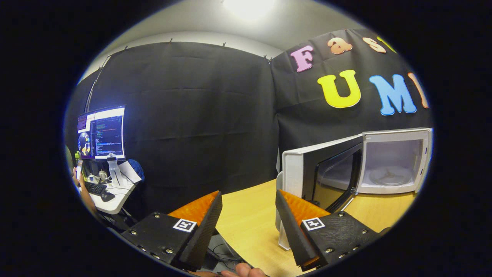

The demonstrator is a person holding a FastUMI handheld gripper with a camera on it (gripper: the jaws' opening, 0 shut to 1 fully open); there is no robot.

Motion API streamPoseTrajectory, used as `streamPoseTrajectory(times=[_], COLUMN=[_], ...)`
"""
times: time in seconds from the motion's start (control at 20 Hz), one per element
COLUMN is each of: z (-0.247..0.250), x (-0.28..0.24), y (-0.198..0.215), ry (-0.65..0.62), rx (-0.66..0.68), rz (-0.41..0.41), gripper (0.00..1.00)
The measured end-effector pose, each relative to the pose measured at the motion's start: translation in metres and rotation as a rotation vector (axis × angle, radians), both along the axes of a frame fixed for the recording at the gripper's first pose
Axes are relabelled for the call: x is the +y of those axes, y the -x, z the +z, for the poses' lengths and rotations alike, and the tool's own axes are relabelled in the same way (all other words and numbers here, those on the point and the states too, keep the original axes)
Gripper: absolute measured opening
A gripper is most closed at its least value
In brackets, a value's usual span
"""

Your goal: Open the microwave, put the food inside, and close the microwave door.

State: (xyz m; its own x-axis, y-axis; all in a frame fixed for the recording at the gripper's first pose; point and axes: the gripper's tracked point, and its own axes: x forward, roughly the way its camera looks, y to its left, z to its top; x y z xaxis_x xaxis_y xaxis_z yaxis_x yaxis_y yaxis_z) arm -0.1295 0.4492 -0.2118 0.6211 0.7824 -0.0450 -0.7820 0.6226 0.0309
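Tongs [248, 204]: 2 black wedge-shaped fingers with orange ribbed backs, spread wide, nothing between them but bare tabletop. Left finger [201, 227] sits over the near edge of the light wooden table [250, 223]. Right finger [294, 227] overlaps the lower corner of the microwave door in view; contact unclear. 1 square black-and-white marker [185, 225] on the left finger mount, 1 more [313, 223] on the right.

White boxy microwave [396, 159] on the table, ahead and right of the fingers, against the black cloth booth wall [200, 115]. White-framed door with dark glass window [330, 175] swung fully out, hinged on the left of the cavity, free edge toward the tongs, just beyond the right fingertip. Cavity lit, pale interior, round glass turntable [388, 176] on its floor, nothing visible on it. Food: cannot spot it anywhere on the visible table or in the cavity.

Far left, well apart from the table: white desk [115, 200] with lit computer monitor [102, 132], black keyboard [95, 188], clear plastic bottle [114, 169], loose white papers [128, 173]. Part of a person's arm [86, 196] at that desk edge. Fingertips of a hand [246, 271] below the tongs, near the cables under the table edge. Bright ceiling light [248, 7] above the cloth.
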Motion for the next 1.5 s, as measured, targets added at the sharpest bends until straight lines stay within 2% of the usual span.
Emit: streamPoseTrajectory(times=[0.15, 0.25, 0.5, 0.7, 0.95, 1.1, 1.25, 1.4, 1.5], z=[0.025, 0.04, 0.048, 0.055, 0.035, 0.021, 0.014, -0.013, -0.022], x=[-0.04, -0.075, -0.167, -0.268, -0.365, -0.403, -0.432, -0.432, -0.443], y=[0.014, 0.013, -0.019, -0.041, -0.045, -0.048, -0.044, -0.046, -0.05], ry=[-0.064, -0.089, -0.094, -0.037, -0.074, -0.059, 0.016, 0.017, -0.002], rx=[-0.01, -0.047, -0.096, -0.201, -0.109, -0.086, -0.158, -0.078, -0.04], rz=[-0.035, -0.106, -0.35, -0.627, -0.815, -0.888, -0.96, -0.924, -0.947], gripper=[0.86, 0.86, 0.86, 0.86, 0.86, 0.86, 0.86, 0.87, 0.86])
